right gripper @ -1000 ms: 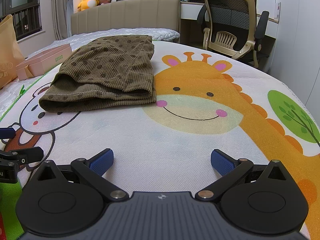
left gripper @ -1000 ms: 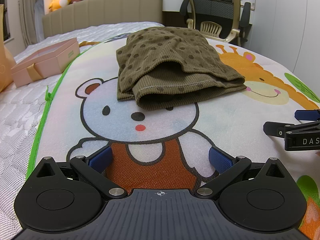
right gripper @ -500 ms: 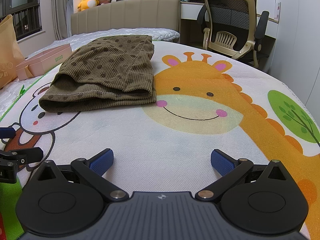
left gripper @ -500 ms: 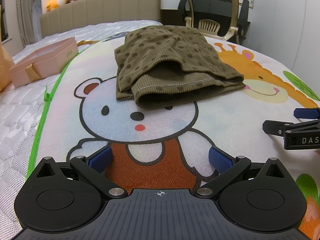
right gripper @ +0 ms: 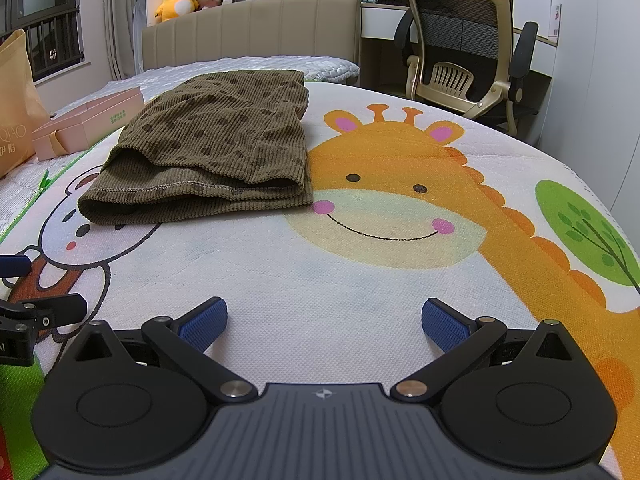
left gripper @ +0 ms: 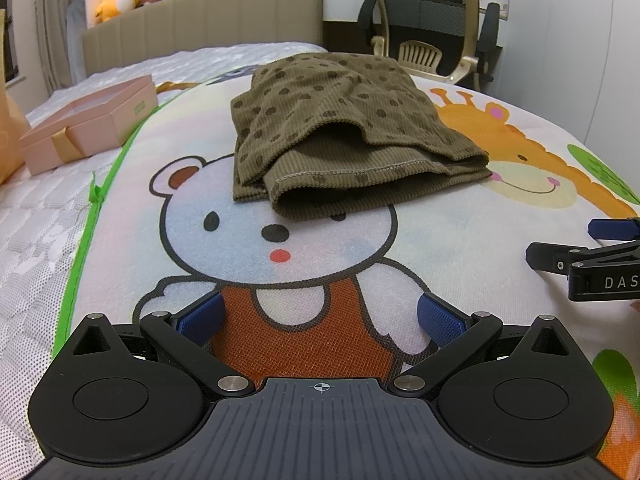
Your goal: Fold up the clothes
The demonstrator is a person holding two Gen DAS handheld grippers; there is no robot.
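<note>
A folded olive-brown ribbed garment with dark dots [left gripper: 344,136] lies on the cartoon mat [left gripper: 320,272], over the bear's head; it also shows in the right wrist view [right gripper: 212,152], left of the giraffe. My left gripper [left gripper: 320,318] is open and empty, low over the bear's orange body, short of the garment. My right gripper [right gripper: 323,322] is open and empty over the white part of the mat below the giraffe's face. Each gripper shows at the edge of the other's view.
A pink gift box [left gripper: 88,120] sits on the white mattress [left gripper: 36,232] left of the mat. An orange bag [right gripper: 16,108] stands at far left. A beige headboard [right gripper: 252,32] and an office chair [right gripper: 464,48] lie beyond the bed.
The left wrist view has shifted slightly, with the garment sliding a little in frame. The right gripper has stayed put. Both stay open.
</note>
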